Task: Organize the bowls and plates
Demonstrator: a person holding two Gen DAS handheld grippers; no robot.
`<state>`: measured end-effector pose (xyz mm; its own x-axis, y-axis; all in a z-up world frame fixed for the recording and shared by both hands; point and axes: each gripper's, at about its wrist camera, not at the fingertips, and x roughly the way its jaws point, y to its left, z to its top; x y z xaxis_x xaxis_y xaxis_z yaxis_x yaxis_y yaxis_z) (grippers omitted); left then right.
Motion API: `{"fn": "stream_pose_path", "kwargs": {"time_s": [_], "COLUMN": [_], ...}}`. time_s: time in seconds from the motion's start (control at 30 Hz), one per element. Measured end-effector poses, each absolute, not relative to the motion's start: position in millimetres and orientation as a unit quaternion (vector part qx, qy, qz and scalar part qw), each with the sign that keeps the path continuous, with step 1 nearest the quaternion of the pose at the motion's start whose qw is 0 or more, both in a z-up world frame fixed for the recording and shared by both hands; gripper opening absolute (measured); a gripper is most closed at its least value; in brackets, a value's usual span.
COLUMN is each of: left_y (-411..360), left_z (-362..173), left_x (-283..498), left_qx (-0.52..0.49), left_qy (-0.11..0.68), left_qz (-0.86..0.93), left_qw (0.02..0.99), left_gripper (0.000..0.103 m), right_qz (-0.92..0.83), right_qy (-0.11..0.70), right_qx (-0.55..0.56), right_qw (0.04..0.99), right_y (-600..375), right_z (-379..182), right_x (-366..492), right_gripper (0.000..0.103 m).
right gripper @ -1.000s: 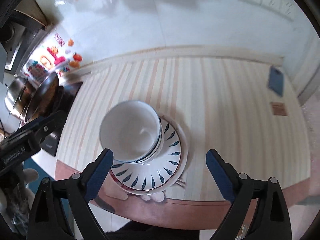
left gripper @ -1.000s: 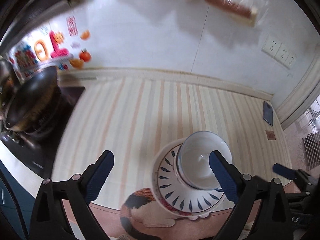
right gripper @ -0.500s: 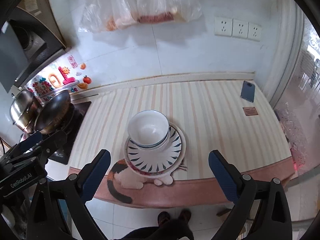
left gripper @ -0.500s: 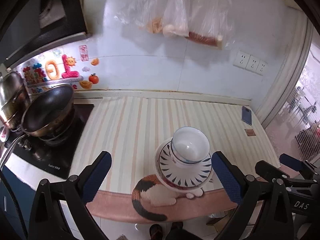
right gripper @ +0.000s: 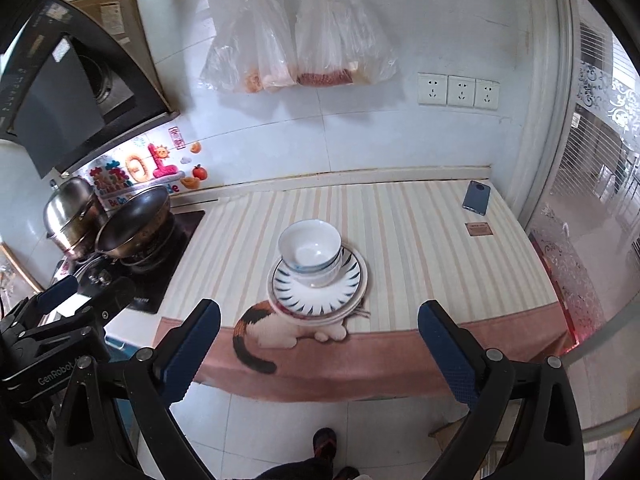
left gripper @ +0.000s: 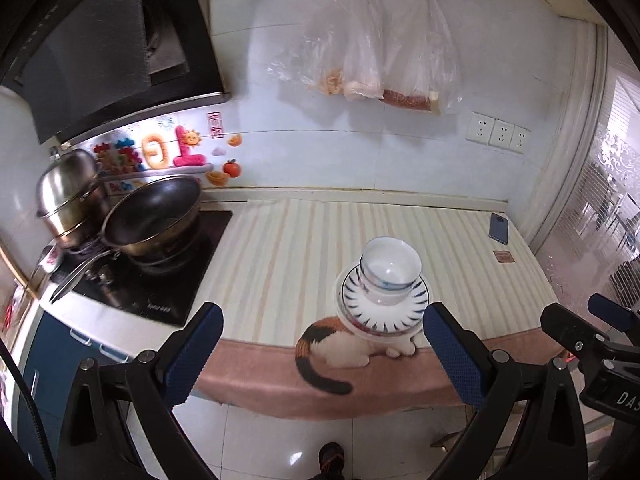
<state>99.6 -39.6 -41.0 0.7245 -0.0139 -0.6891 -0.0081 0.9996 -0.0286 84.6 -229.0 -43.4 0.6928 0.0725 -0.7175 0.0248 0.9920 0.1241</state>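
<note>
Stacked bowls [right gripper: 310,250], at least two nested, stand on stacked plates [right gripper: 320,292], two rims showing, near the front edge of the striped counter cloth [right gripper: 420,240], over its printed cat [right gripper: 280,330]. Back right corner: one phone [right gripper: 477,197] and one small brown card [right gripper: 479,229]; left end: one wok [right gripper: 134,218], one steel pot [right gripper: 70,216]; tiled wall: three sockets [right gripper: 458,91], hanging plastic bags [right gripper: 296,36]. Left gripper [left gripper: 320,352] and right gripper [right gripper: 320,344] both gape wide, empty, held off the front edge.

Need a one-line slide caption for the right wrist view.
Open right hand-held gripper held back from stacked bowls on patterned plates at the counter's front edge.
</note>
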Motion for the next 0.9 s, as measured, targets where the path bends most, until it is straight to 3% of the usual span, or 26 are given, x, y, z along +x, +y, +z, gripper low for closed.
{"fn": "stream_pose_path", "kwargs": {"time_s": [0.4, 0.9], "left_y": [-26.8, -6.8], "left_z": [-28.0, -14.3], "left_x": [26.5, -5.1], "left_qx": [-0.019, 0.004], "left_qy": [0.364, 0.334], "left_qz": [0.015, 0.006], "left_qw": [0.931, 0.942], "left_gripper": [0.103, 0.103], "right_qz": [0.016, -0.009], "right_qy": [0.374, 0.355], "right_qx": [0.045, 0.040], "right_qw": [0.926, 0.934], "right_y": [-215.8, -191.8], "right_z": [-19.4, -7.3], "right_x": [-3.3, -27.2], "right_gripper": [0.101, 0.102]}}
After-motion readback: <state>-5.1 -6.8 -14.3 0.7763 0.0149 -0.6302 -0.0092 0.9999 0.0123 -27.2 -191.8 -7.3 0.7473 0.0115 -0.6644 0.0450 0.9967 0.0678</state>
